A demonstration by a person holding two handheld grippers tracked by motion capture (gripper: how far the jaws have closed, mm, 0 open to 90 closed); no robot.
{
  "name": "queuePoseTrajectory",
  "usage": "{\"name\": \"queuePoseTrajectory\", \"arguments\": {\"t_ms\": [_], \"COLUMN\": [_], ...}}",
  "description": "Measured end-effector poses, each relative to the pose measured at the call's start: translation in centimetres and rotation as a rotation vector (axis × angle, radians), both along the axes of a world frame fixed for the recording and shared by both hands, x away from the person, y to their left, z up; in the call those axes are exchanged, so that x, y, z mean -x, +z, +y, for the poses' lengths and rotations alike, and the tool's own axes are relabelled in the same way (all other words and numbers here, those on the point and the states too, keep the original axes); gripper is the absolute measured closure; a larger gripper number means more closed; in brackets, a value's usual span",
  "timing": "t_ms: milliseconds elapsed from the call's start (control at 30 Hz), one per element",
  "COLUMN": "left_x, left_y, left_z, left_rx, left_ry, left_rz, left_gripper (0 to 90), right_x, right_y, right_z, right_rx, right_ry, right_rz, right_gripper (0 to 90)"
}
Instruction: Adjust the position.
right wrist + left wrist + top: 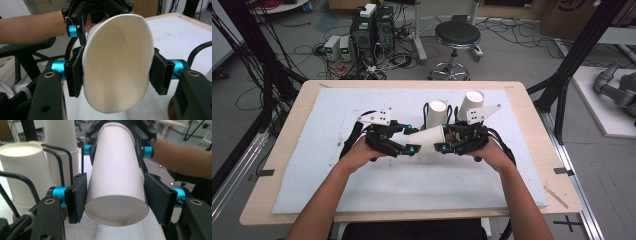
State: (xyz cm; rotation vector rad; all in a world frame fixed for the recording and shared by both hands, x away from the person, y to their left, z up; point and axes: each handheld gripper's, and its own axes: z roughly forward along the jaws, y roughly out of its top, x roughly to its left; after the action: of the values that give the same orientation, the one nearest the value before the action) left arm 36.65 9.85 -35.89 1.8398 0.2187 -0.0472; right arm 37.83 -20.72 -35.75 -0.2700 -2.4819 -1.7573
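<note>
A white paper cup (427, 136) lies level in the air between both grippers, just above the white mat (362, 170). My left gripper (411, 138) is shut on its narrow base end; in the left gripper view the cup (115, 170) shows its bottom, with both pads against its sides. My right gripper (443, 138) is shut on the wide rim end. In the right gripper view the cup (117, 82) opens toward the camera and its rim is squeezed into an oval between the pads (76, 75).
Two stacks of paper cups (438, 112) (472, 104) stand in black wire holders just behind the grippers; the nearer stack (22, 170) is close at the left of the left gripper view. Beyond the table (522, 92) are a stool (457, 36) and computers (372, 30).
</note>
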Motion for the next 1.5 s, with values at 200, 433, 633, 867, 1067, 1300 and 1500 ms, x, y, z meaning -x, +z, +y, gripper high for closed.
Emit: {"name": "queuePoseTrajectory", "arguments": {"t_ms": [200, 433, 633, 867, 1067, 1300, 1500], "left_x": [0.4, 0.7, 0.6, 0.5, 0.4, 0.3, 0.3], "left_y": [0.0, -0.2, -0.3, -0.6, -0.1, 0.3, 0.2], "left_z": [-0.7, -1.0, -1.1, -1.0, -0.4, 0.3, 0.0], "left_rx": [-0.070, -0.119, -0.122, -0.104, -0.028, 0.045, 0.049], "left_ry": [0.043, 0.031, 0.018, 0.012, 0.020, 0.030, 0.031], "left_rz": [-0.022, -0.053, -0.052, -0.033, -0.010, -0.014, -0.029], "left_gripper": [25.9, 34.9, 35.1, 37.1, 36.9, 37.0, 36.8], "right_x": [-0.2, 0.3, 0.3, 0.1, 0.2, 0.2, 0.4], "right_y": [-0.1, 0.2, 1.1, 0.9, 0.7, 0.6, 0.3], "right_z": [0.0, 1.1, 1.3, 1.3, 1.1, 0.5, 1.1], "right_rx": [0.024, 0.114, 0.111, 0.088, 0.024, -0.045, -0.047], "right_ry": [-0.021, -0.011, -0.011, -0.011, -0.058, -0.080, -0.076], "right_rz": [0.003, -0.002, -0.007, 0.013, 0.017, 0.028, 0.004], "right_gripper": [37.2, 35.6, 35.8, 34.3, 20.0, 18.3, 22.1]}}
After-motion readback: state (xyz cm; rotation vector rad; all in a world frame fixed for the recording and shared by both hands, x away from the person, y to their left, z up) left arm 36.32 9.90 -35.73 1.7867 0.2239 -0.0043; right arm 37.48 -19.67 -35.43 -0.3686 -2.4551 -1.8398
